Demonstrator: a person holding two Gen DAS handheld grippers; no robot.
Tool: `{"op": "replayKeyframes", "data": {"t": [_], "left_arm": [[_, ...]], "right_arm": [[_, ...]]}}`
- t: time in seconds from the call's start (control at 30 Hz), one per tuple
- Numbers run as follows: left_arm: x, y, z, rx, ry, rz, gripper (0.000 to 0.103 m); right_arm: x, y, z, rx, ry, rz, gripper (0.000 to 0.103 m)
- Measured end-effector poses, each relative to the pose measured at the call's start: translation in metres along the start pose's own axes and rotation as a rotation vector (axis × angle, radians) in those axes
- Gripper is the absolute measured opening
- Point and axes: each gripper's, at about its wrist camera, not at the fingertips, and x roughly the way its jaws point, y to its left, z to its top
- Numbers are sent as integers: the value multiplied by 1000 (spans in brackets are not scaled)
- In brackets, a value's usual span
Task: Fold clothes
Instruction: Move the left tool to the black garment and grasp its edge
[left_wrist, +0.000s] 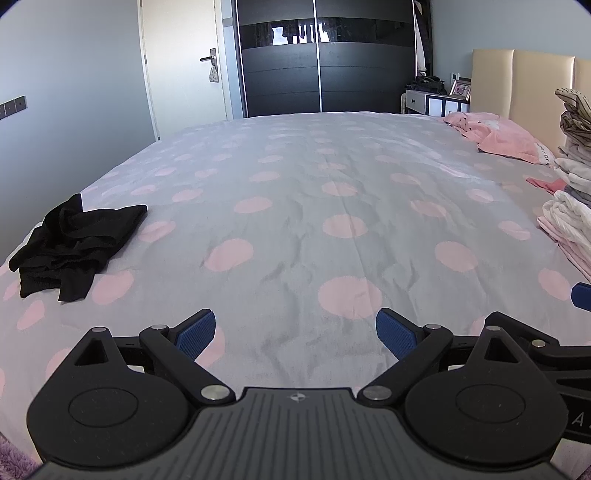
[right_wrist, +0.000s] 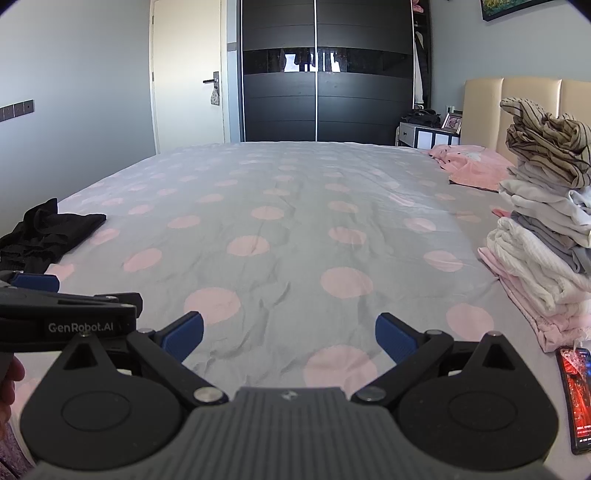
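A crumpled black garment (left_wrist: 74, 245) lies on the bed's left side; it also shows in the right wrist view (right_wrist: 44, 234). A tall stack of folded clothes (right_wrist: 546, 236) stands on the bed's right side, its edge seen in the left wrist view (left_wrist: 570, 206). My left gripper (left_wrist: 295, 332) is open and empty, low over the grey sheet with pink dots (left_wrist: 295, 206). My right gripper (right_wrist: 290, 334) is open and empty over the same sheet (right_wrist: 295, 221). The left gripper's body shows at the left of the right wrist view (right_wrist: 70, 314).
A pink pillow (left_wrist: 498, 134) lies by the beige headboard (left_wrist: 524, 85). A phone (right_wrist: 578, 398) lies on the bed beside the stack. A black wardrobe (left_wrist: 325, 55), a white door (left_wrist: 181, 62) and a nightstand (left_wrist: 436, 101) stand beyond the bed.
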Motion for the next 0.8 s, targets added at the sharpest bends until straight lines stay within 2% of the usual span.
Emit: {"op": "replayKeyframes", "data": {"t": [0.4,0.53,0.73,0.8], "left_arm": [[2,7,1,38,56,-40,93],[8,20,8,56,107,-61,92],[21,52,24,57,190,-109,92],[28,67,33,67,191,-88,92]], "right_arm": [[-5,5,6,-100,30,18,100],[-2,3,12,-141,89,12,100],[8,-5,23,-184,225,29,100],[12,-4,25,-234,250,39,100]]}}
